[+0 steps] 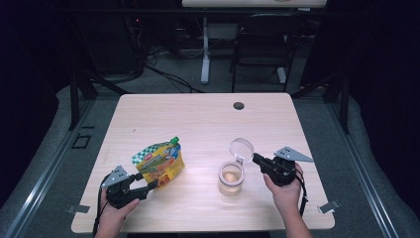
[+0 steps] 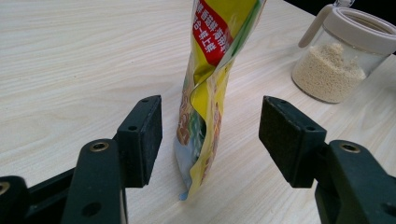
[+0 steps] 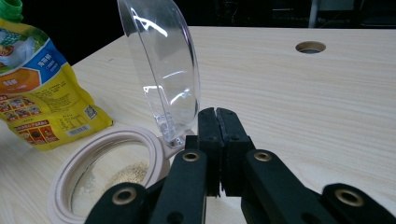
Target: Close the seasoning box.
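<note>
**Pouch between open jaws, jar lid standing up**

On the pale wooden tabletop [image 1: 198, 114] stood a yellow plastic stand-up pouch with a green screw cap [image 1: 159, 162], left of centre and leaning a little. The left hand-held gripper [image 1: 146, 184] lay at the pouch's near lower corner. In the left gripper view its jaws stood wide apart on either side of the pouch's [image 2: 210, 93] narrow edge, with a clear gap between each black pad and the film, so nothing was gripped.

To the right of the pouch, well apart from it, sat a clear glass jar with a beige plastic collar [image 1: 231, 177], holding a low layer of pale grains. Its round transparent hinged lid [image 1: 241, 148] was tipped up at the far side. The right hand-held gripper [image 1: 257, 158] pointed at the hinge; in the right gripper view its jaws [image 3: 218, 122] met flat with nothing between them, the tips just beside the foot of the lid [image 3: 163, 70].
</note>
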The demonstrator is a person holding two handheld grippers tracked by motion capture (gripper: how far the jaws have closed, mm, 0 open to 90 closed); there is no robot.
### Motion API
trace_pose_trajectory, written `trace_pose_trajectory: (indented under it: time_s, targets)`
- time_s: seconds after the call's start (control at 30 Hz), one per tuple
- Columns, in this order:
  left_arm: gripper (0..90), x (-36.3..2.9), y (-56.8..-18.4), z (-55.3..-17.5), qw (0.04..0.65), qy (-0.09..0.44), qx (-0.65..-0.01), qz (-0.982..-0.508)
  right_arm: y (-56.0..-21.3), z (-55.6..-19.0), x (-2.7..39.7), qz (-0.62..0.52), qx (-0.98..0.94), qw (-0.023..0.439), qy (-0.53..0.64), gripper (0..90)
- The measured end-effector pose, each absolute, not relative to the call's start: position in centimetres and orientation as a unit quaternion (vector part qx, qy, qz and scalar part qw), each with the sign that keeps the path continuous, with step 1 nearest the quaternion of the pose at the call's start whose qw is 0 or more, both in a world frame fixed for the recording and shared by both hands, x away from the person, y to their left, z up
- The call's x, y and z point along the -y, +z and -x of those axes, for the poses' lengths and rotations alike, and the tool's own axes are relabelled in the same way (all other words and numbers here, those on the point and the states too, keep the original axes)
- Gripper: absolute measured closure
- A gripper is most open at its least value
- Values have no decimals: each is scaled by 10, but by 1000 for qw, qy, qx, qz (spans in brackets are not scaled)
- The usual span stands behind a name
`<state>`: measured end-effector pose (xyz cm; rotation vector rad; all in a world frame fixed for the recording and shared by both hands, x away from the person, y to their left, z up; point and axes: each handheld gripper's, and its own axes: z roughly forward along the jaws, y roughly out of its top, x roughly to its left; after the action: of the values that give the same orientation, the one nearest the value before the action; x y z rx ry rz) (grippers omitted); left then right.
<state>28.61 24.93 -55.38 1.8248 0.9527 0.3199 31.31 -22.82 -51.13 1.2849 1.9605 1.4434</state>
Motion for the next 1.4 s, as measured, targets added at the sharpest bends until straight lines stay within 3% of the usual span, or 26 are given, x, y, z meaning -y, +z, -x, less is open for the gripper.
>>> trace_pose_trajectory:
  time_s: [1.07, 1.4]
  targets:
    - [401, -248, -554, -286, 504, 132, -392, -758, -511, -306, 215, -437, -713, 189, 515, 882]
    - [401, -247, -554, -286, 501, 132, -389, -762, -512, -304, 214, -432, -715, 187, 516, 827]
